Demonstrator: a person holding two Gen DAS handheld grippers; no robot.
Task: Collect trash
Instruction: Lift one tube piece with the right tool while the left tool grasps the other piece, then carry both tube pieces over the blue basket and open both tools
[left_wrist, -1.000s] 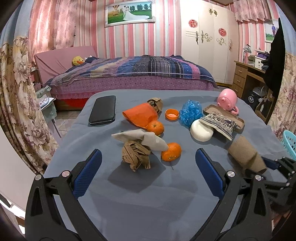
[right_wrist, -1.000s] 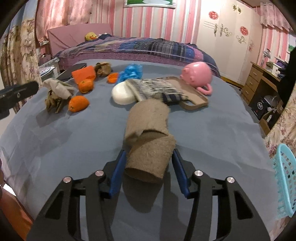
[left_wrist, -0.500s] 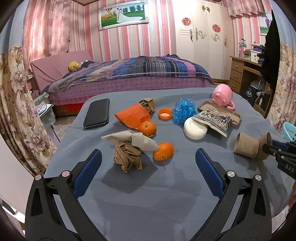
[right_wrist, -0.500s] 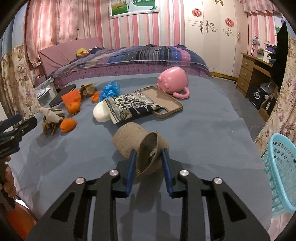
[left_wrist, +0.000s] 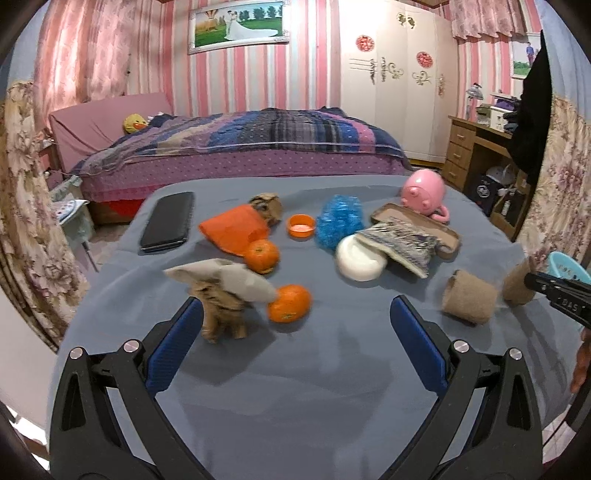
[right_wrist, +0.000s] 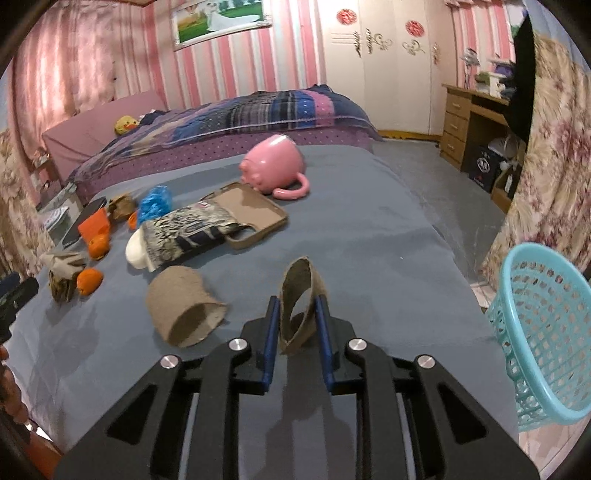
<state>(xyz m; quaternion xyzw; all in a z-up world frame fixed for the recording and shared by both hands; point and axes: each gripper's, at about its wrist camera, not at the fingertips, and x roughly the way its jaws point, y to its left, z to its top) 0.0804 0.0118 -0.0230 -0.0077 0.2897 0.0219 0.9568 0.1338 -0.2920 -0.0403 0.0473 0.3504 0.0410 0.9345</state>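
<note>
The right gripper (right_wrist: 295, 317) squeezes a brown cardboard tube (right_wrist: 301, 302) flat between its blue fingers (right_wrist: 271, 328). Left of that tube a second brown tube (right_wrist: 183, 308) lies open on the grey table (right_wrist: 369, 258). The left gripper (left_wrist: 295, 332) hangs wide open, holding nothing

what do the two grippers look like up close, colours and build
Both match: the left gripper and right gripper have matte black angular frames with triangular cutouts, silver round bolts at the joints, and blue pads lining the fingers. White lettering marks the right gripper's side. No cables or sleeves show.
</note>
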